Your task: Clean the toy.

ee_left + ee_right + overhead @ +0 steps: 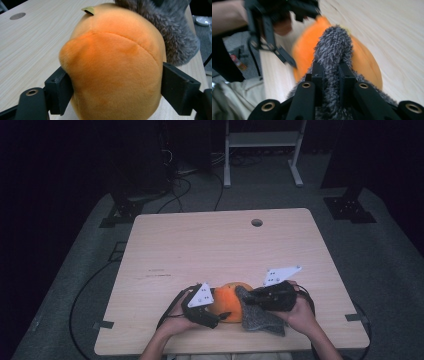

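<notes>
Two grippers work at the near edge of the pale wooden table. Round orange plush toy sits there, squeezed between the left gripper's wide-set jaws. Shaggy grey fabric piece drapes its right side, pinched in the right gripper's narrow jaws. Left gripper view adds a small green leaf tab; right gripper view is blurred.

One orange plush fruit and one grey fuzzy cloth lie on one wooden table. Two grippers are there, the left gripper and the right gripper.
</notes>
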Demonstrator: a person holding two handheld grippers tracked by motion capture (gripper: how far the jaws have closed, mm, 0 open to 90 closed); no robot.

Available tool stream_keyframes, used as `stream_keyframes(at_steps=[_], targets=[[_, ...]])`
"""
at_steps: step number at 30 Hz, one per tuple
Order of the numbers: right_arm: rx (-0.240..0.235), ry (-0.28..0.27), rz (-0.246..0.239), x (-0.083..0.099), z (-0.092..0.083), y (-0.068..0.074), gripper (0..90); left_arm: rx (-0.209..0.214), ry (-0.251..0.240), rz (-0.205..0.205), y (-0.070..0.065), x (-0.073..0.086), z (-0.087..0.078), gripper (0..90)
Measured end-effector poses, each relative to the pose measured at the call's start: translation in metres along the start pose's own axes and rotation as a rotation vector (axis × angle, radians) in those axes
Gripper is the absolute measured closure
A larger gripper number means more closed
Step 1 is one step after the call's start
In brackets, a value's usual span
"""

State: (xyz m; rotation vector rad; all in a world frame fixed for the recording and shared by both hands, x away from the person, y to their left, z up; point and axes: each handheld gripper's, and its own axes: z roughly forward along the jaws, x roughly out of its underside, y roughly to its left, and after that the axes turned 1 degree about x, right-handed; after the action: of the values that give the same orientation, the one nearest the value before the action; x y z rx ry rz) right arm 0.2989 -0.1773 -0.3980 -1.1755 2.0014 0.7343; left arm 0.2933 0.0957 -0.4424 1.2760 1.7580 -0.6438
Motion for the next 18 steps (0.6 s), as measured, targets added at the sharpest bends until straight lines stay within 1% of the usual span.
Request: stream_keyframes(at_steps=[1,2,3,4,5,6,7,8,9,10,11,12,13,14,15,16,17,18], targets=[[0.013,0.016,0.011,0.004,-0.001,-0.004,78.0,0.002,-0.003,-0.017,0.001,-0.001,0.0,20.7],[0.037,0.033,0.025,0.008,-0.002,-0.009,78.0,0.004,-0.006,-0.032,0.002,-0.001,0.001,20.7],[0.073,0.054,0.051,0.016,-0.008,-0.015,78.2,0.003,-0.006,-0.033,0.002,-0.002,0.001,20.7],[0.067,0.043,0.057,0.017,-0.011,-0.016,78.2,0.0,-0.01,-0.036,0.001,-0.003,0.002,20.6],[0.067,0.043,0.057,0.017,-0.011,-0.016,78.2,0.0,-0.01,-0.036,0.001,-0.003,0.002,20.5],[0.051,0.018,0.062,0.015,-0.014,-0.014,78.3,-0.003,-0.013,-0.037,0.0,-0.004,0.003,20.5],[0.025,-0.02,0.053,0.01,-0.016,-0.01,78.2,-0.006,-0.014,-0.036,-0.001,-0.006,0.004,20.6],[-0.011,-0.061,0.014,0.0,-0.015,-0.001,78.2,-0.011,-0.018,-0.037,-0.003,-0.007,0.006,20.8],[-0.011,-0.061,0.014,0.0,-0.015,-0.001,78.2,-0.016,-0.016,-0.036,-0.004,-0.008,0.007,20.8],[-0.011,-0.063,0.0,-0.004,-0.013,0.003,77.9,-0.024,-0.008,-0.024,-0.005,-0.01,0.007,20.8],[0.017,-0.034,-0.035,-0.008,-0.005,0.007,77.4,-0.03,-0.005,-0.023,-0.006,-0.01,0.007,21.0],[0.029,-0.024,-0.035,-0.006,-0.003,0.007,77.4,-0.032,-0.006,-0.029,-0.006,-0.01,0.006,21.3],[0.029,-0.024,-0.035,-0.006,-0.003,0.007,77.4,-0.034,-0.008,-0.038,-0.006,-0.009,0.006,21.3],[0.066,0.01,-0.011,0.001,-0.004,-0.001,77.6,-0.035,-0.011,-0.05,-0.005,-0.009,0.006,21.5],[0.066,0.01,-0.011,0.001,-0.004,-0.001,77.6,-0.035,-0.011,-0.05,-0.005,-0.009,0.006,21.5],[0.079,0.018,0.001,0.004,-0.006,-0.003,77.9,-0.037,-0.012,-0.055,-0.005,-0.01,0.006,21.5],[0.095,0.017,0.012,0.007,-0.01,-0.006,78.2,-0.039,-0.01,-0.05,-0.006,-0.011,0.007,21.5],[0.088,0.004,0.014,0.007,-0.012,-0.005,78.3,-0.043,-0.006,-0.04,-0.007,-0.012,0.008,21.5]])
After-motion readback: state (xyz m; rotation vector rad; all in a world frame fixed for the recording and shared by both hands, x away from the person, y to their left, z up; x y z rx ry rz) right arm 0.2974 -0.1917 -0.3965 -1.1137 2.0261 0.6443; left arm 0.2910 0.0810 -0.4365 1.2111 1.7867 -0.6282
